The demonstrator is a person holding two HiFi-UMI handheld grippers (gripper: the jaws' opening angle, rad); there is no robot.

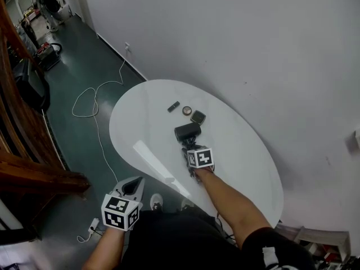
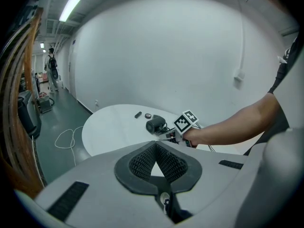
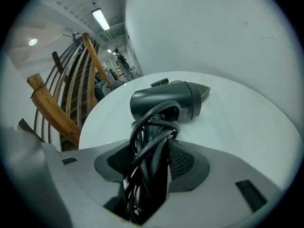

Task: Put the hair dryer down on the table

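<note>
A black hair dryer (image 1: 187, 132) (image 3: 166, 101) lies with its barrel across the middle of the white oval table (image 1: 146, 111). Its cord is wound round the handle. My right gripper (image 1: 188, 151) (image 3: 152, 158) is shut on that handle and cord, just behind the barrel. I cannot tell whether the barrel rests on the tabletop or hangs just above it. My left gripper (image 1: 133, 183) (image 2: 156, 163) is off the table's near left edge, over the floor, shut with nothing in it. The left gripper view shows the hair dryer (image 2: 155, 124) and the right gripper (image 2: 170, 134) from the side.
Beyond the dryer lie a small black bar (image 1: 173, 106), a round disc (image 1: 187, 111) and a dark square thing (image 1: 198, 117). A white cable (image 1: 90, 100) loops over the green floor to a power strip (image 1: 93, 225). A wooden railing (image 1: 22, 151) stands left; a white wall runs behind the table.
</note>
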